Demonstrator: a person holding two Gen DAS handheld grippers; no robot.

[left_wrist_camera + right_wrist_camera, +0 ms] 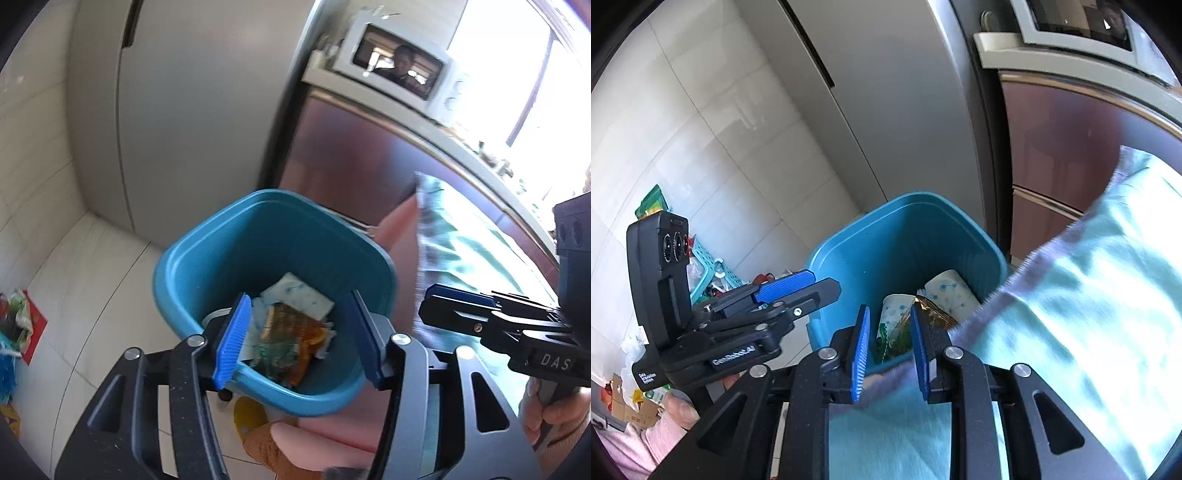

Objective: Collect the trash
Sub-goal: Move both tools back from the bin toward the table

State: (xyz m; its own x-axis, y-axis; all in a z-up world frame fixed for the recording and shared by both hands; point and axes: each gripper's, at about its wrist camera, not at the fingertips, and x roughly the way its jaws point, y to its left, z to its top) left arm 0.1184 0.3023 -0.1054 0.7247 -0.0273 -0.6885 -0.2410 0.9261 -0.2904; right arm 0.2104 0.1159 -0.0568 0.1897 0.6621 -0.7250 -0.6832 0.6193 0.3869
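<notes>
Left gripper (798, 291) body reads "GenRobot.AI", "Data Acquisition System"; right gripper (443, 306) shows "DAS"

Pale tiled floor (92, 280) carries the blue bin (207, 258); clutter (14, 325) beside the wall.

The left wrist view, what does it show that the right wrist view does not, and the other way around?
Only the left wrist view shows the orange-brown wrapper spread in the bin and a yellow thing on the floor under the bin.

Only the right wrist view shows a teal slotted basket by the wall and a paper cup in the bin.

Both show the blue bin, a dotted white paper inside it, the grey fridge, the light teal cloth, and both claws open over the bin.
</notes>
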